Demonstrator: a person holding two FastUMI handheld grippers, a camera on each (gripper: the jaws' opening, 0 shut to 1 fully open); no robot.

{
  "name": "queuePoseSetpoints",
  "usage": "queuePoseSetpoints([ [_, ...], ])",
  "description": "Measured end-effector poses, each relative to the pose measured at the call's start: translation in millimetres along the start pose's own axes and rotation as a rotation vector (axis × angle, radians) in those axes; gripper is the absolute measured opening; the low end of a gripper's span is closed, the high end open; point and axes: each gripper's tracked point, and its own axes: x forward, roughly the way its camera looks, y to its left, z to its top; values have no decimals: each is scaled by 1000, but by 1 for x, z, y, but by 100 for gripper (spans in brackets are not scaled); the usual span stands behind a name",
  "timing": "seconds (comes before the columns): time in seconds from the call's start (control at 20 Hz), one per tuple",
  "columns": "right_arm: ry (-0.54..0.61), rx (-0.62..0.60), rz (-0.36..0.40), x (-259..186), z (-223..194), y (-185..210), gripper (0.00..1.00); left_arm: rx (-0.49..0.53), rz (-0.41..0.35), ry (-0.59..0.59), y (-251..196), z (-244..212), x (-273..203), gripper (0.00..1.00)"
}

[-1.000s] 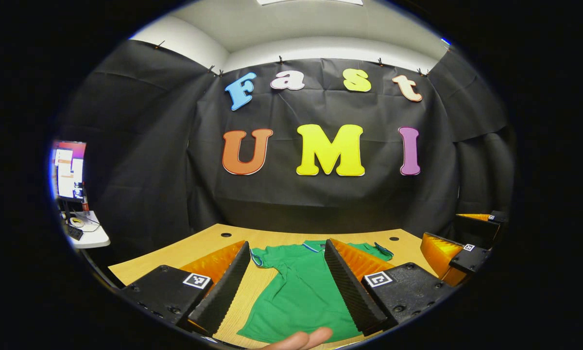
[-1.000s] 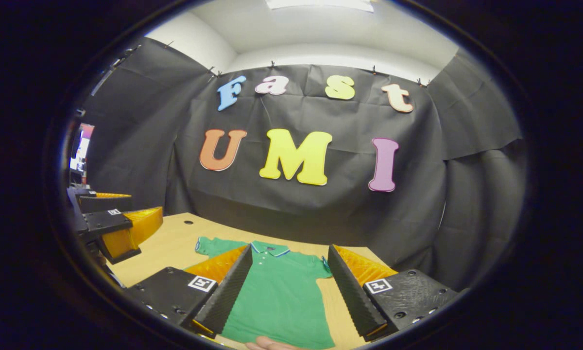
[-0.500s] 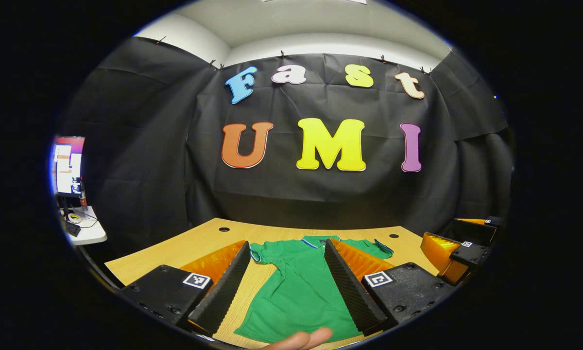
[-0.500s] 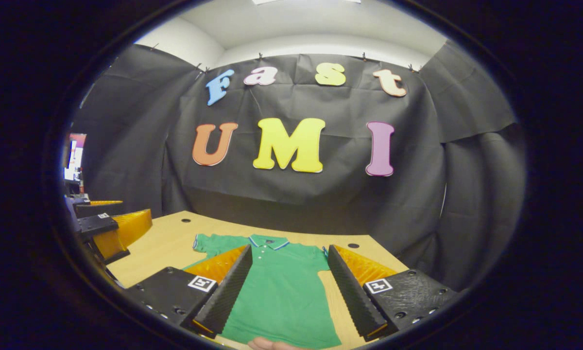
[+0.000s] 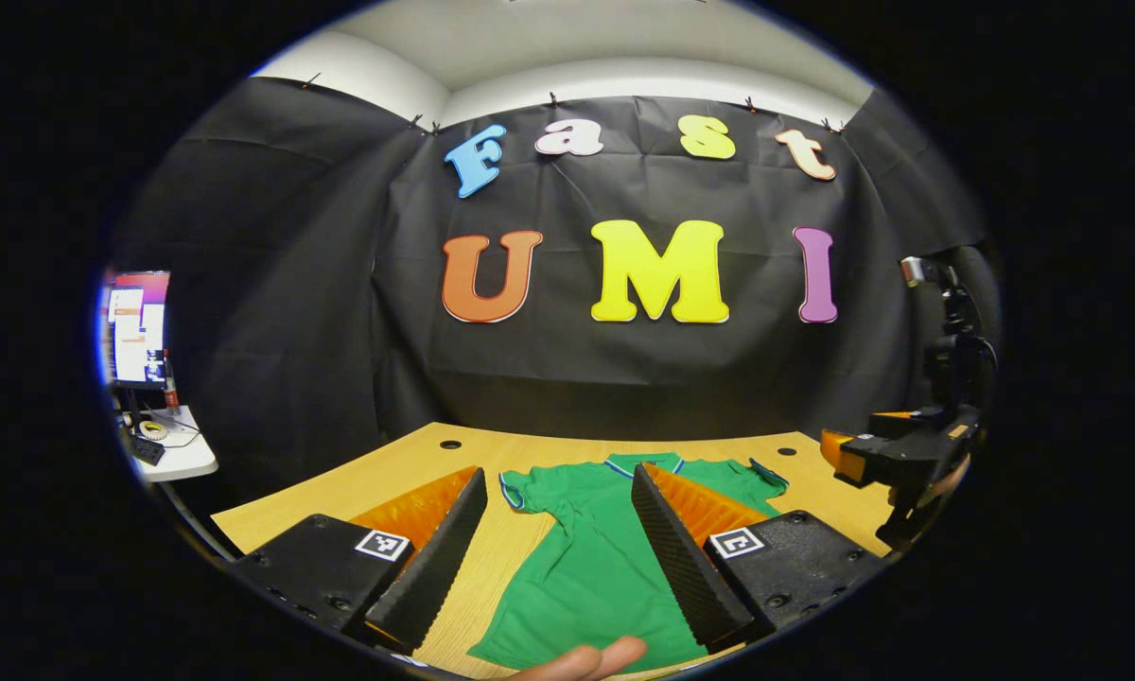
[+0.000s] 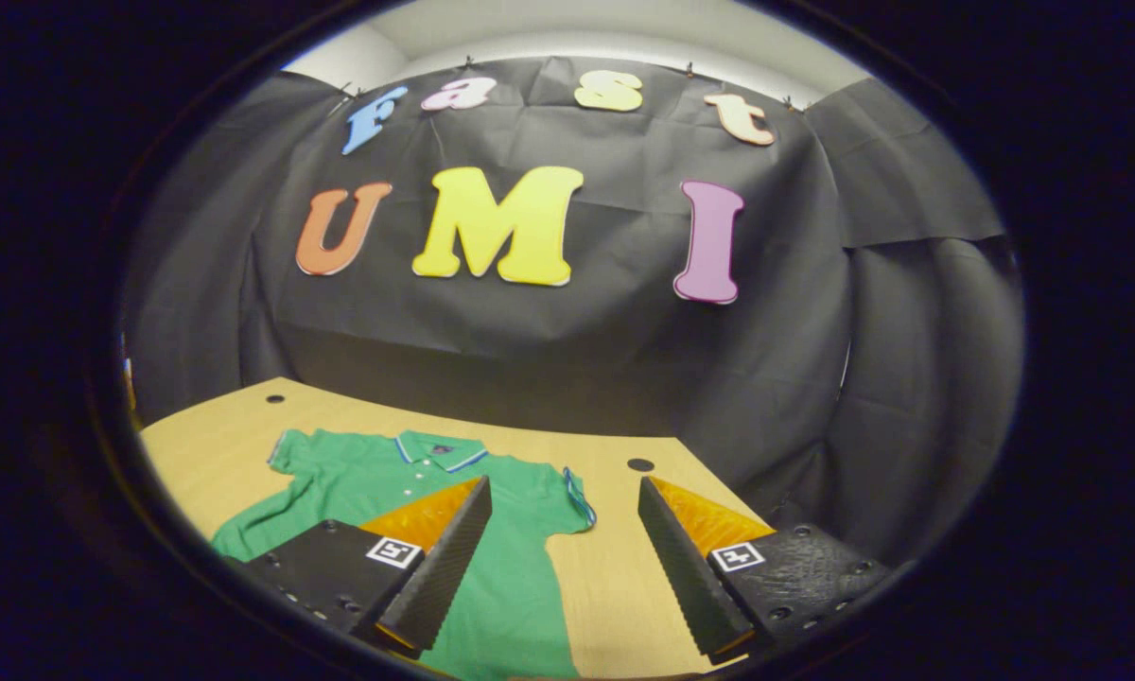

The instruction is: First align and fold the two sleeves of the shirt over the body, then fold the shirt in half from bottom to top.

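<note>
Black cloth hangs behind a pale wooden table (image 5: 378, 478) on which a green short-sleeved polo shirt with a blue-trimmed collar (image 5: 596, 567) lies flat, collar toward the wall, both sleeves spread out to the sides and nothing folded yet. Far left in the left gripper view, a small white side table (image 5: 175, 459) carries a lit monitor (image 5: 132, 326).

Moving rightward, the left gripper (image 5: 558, 553) hangs above the shirt's body with its jaws wide apart and nothing between them; a fingertip of the person's hand (image 5: 586, 659) shows at the bottom edge. Its outlook is almost the same as half a second ago — it has barely shifted. The change lies at the right: the right gripper (image 5: 894, 452), low at the table's edge a moment ago, now sits higher and has swung outward.

Its own camera bears this out. In the right gripper view the shirt (image 6: 416, 492) has slid toward the left, and the right gripper (image 6: 563, 558), jaws wide and empty, now looks over the shirt's right sleeve (image 6: 567, 501) and the bare wood beside it.

As a judgement, the right hand is lining up on its sleeve while the left waits over the body, so the first sleeve fold is about to begin and the bottom-to-top fold is still far off.
</note>
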Motion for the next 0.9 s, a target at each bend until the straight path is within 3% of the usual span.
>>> queuePoseSetpoints([
  [0.35,241,-15,4,135,-68,-15,97,4,13,33,7,-12,11,99],
  [0.7,465,67,75,194,-123,-7,82,-21,32,81,14,-29,26,99],
  [0.75,487,64,66,200,-130,-11,72,-20,33,95,13,-34,29,99],
  [0.9,503,71,66,211,-134,-11,67,-9,29,123,8,-44,33,99],
])
